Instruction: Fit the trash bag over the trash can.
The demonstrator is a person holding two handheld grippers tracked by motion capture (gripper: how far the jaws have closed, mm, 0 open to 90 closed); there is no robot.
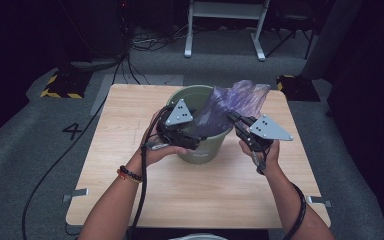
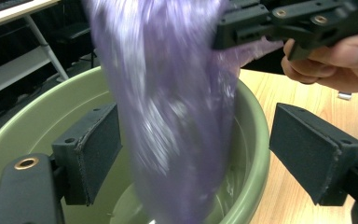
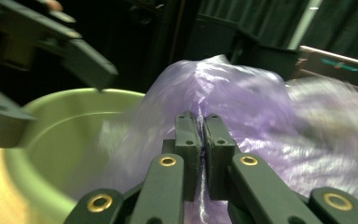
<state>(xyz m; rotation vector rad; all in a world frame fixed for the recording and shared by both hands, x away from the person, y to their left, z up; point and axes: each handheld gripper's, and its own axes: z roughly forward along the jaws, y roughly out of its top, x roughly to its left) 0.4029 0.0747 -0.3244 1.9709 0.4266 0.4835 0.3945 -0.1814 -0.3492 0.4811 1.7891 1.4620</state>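
A green plastic bucket [image 1: 207, 147] stands mid-table. A thin purple plastic bag [image 1: 230, 102] hangs partly into it, its top rising above the right rim. My right gripper [image 1: 236, 120] is shut on the bag's edge, the film pinched between its pads [image 3: 200, 140]. My left gripper [image 1: 195, 141] sits at the bucket's near left rim, open. In the left gripper view the bag [image 2: 168, 107] hangs between the wide-apart pads [image 2: 95, 149], untouched, over the bucket [image 2: 251, 140]. The bucket [image 3: 60, 140] lies left of the bag [image 3: 242, 107] in the right gripper view.
The wooden table [image 1: 130, 185] has bare surface in front and on both sides of the bucket. Grey carpet, cables [image 1: 145, 42] and a white frame [image 1: 225, 25] lie beyond the far edge. A yellow-black striped block [image 1: 60, 85] sits at the far left.
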